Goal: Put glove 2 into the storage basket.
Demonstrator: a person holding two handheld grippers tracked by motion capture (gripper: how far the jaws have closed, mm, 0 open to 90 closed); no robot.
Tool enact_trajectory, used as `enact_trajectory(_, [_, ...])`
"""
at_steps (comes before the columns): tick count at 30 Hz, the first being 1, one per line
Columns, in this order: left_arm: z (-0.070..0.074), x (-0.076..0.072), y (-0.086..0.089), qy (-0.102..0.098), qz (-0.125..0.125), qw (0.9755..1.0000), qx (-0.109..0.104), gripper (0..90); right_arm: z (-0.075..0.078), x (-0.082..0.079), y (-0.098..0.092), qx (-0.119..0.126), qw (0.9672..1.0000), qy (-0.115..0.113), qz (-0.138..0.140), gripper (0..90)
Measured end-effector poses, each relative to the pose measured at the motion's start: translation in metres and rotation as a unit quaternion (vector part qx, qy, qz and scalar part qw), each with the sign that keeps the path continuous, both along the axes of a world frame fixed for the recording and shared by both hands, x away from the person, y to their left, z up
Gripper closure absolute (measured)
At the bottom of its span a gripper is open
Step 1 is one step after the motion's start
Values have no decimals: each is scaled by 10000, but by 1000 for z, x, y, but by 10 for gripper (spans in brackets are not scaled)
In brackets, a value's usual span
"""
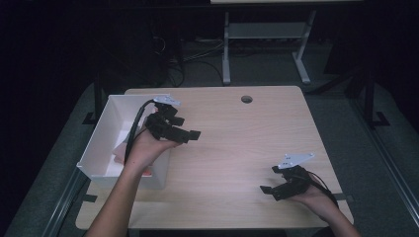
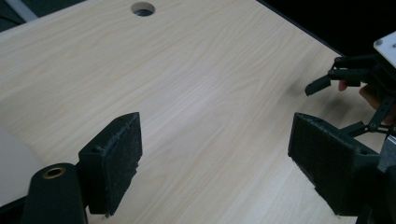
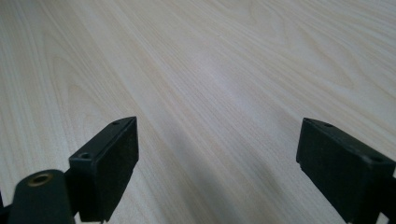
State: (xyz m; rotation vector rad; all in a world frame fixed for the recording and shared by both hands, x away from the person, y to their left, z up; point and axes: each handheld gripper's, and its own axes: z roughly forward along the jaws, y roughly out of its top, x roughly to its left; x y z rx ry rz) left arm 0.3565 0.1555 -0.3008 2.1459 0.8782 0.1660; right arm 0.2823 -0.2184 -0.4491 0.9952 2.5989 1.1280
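Note:
My left gripper (image 1: 191,134) hovers just right of a white open box (image 1: 101,136) at the table's left side, pointing toward the middle of the table. In the left gripper view it (image 2: 215,158) stands open over bare wood with nothing between its pads. My right gripper (image 1: 267,189) rests near the front right corner of the table and points left. The right gripper view shows it (image 3: 217,161) open too, with bare tabletop between the jaws. Farther off in the left gripper view is the right gripper (image 2: 327,84).
The light wooden table (image 1: 237,148) has a round cable hole (image 1: 246,99) near its far edge, which the left gripper view also catches (image 2: 143,8). A pale pinkish thing (image 1: 118,150) lies in the box, partly hidden by my left hand. Desk legs and cables stand beyond the table.

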Motion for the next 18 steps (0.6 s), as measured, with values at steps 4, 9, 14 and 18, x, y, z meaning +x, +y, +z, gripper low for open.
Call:
enact_trajectory(4, [-9, -5, -12, 9, -155, 9999, 28, 173, 0, 0, 0, -5, 10000, 2, 7, 126])
enact_trajectory(9, [-24, -11, -26, 34, -274, 9996, 73, 173, 0, 0, 0, -1, 10000, 2, 5, 126])
enact_trajectory(14, [-39, -16, -34, 77, -353, 9993, 138, 173, -1, 0, 0, -17, 10000, 12, 13, 126])
enact_trajectory(18, [-52, -20, -39, 130, -471, 9986, 198, 173, -1, 0, 0, -27, 10000, 23, 31, 126])
